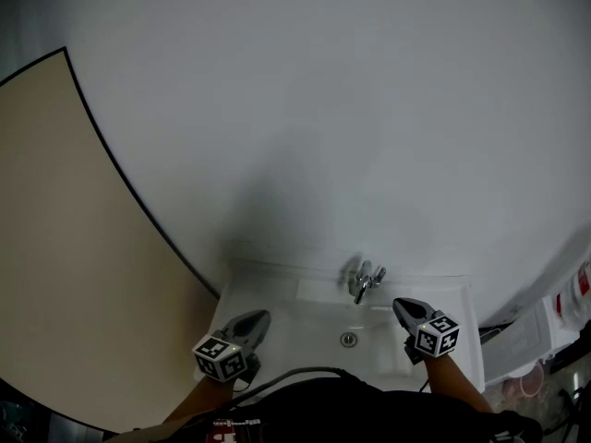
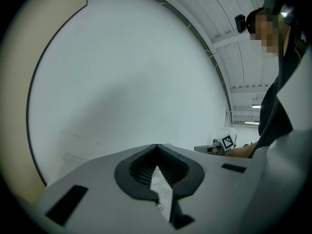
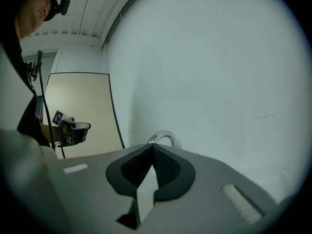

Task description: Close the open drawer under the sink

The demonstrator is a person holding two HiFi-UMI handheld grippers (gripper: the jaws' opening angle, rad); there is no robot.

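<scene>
Both grippers are held level over the near rim of the white sink (image 1: 314,326). The left gripper (image 1: 259,318) is at the basin's left corner and the right gripper (image 1: 400,305) is above its right side. The chrome faucet (image 1: 365,282) stands between them and a little beyond their tips, and the drain (image 1: 348,340) lies between them, nearer the person.

In its own view, the left gripper (image 2: 156,147) has its ribbed pads meeting at the tip with nothing caught in them. The right gripper (image 3: 152,147) is just as tightly closed and empty, with the faucet's curved spout (image 3: 163,135) showing just past its tip. Beyond both is bare white wall (image 1: 323,109).

The drawer is below the grippers, under the basin and behind the person's body, and no view shows it. I can't tell whether it stands out or is already pushed home.

The risk lies in working low and out of sight. A gripper brought down close to the basin could knock the sink's front edge. A narrow closed tip pressed on a smooth drawer front could skid off. A push near one end only might skew the drawer so it binds. The dark cable (image 1: 295,374) hanging just behind the grippers could probably snag too.
</scene>
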